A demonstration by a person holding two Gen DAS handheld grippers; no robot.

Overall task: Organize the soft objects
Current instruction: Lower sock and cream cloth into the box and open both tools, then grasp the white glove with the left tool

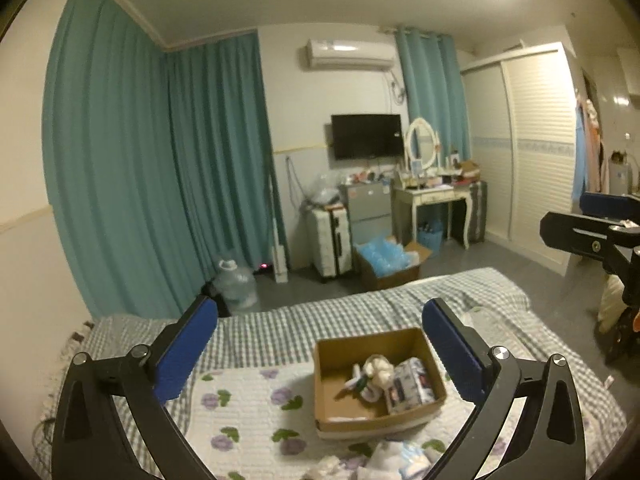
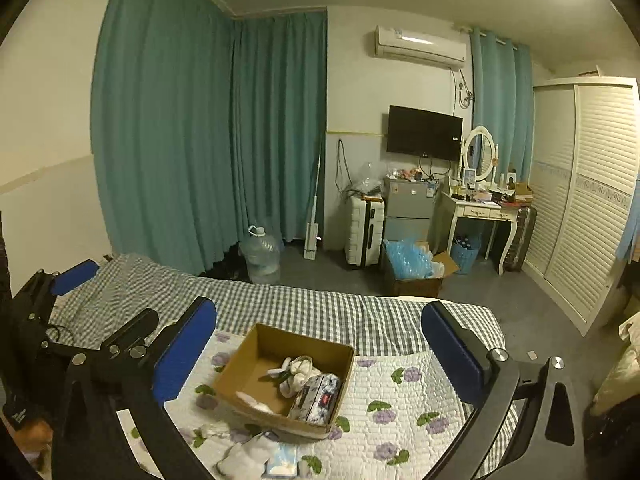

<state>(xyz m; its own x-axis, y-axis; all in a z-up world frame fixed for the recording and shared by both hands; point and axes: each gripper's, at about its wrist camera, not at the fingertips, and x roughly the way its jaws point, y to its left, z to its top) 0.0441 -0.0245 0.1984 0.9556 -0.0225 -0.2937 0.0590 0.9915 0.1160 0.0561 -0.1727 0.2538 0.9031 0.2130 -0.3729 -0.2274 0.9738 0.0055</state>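
A brown cardboard box (image 1: 436, 380) (image 2: 248, 356) sits on the flowered quilt on the bed. In it lie a white plush toy (image 1: 378, 368) (image 2: 298, 368) and a patterned tissue pack (image 1: 408, 386) (image 2: 318, 398). More soft white items (image 1: 394, 460) (image 2: 248, 456) and a small light-blue pack (image 2: 282, 462) lie on the quilt in front of the box. My left gripper (image 1: 320, 344) is open and empty, held above the box. My right gripper (image 2: 320, 344) is open and empty, also above the box. Each gripper shows at the edge of the other's view.
The bed has a checked sheet (image 2: 304, 304) and a flowered quilt (image 2: 404, 412). Beyond it are a water jug (image 2: 262, 256), a suitcase (image 2: 364, 232), a box of blue bags (image 2: 412, 268), a dressing table (image 2: 480, 212) and a wardrobe (image 2: 588, 200).
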